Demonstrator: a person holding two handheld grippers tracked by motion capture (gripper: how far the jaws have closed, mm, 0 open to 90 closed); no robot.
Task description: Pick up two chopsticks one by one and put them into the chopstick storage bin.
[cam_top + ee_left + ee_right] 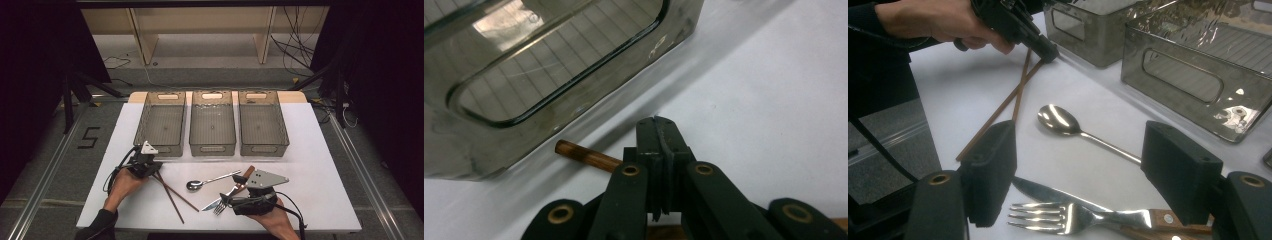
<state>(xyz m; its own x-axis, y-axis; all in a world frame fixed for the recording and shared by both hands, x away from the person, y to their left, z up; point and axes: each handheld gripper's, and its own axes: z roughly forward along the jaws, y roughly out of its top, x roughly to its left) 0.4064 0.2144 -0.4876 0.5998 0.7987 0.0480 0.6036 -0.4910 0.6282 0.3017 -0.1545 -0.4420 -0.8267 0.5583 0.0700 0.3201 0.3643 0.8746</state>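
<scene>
Left gripper (156, 171) clamped on far tips of two thin brown wooden chopsticks (172, 195), lying near left smoky plastic bin (161, 122), probably for lifting into it. Right gripper (1078, 175) gaping, idle above wood-handled steel fork (1068, 218).

Three grey bins (212, 122) in a row (handle cut-outs); spoon (200, 184), fork (226, 200), knife (212, 204) nearby

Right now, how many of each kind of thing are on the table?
Bins: 3
Chopsticks: 2
Spoon: 1
Fork: 1
Knife: 1
Total: 8
</scene>
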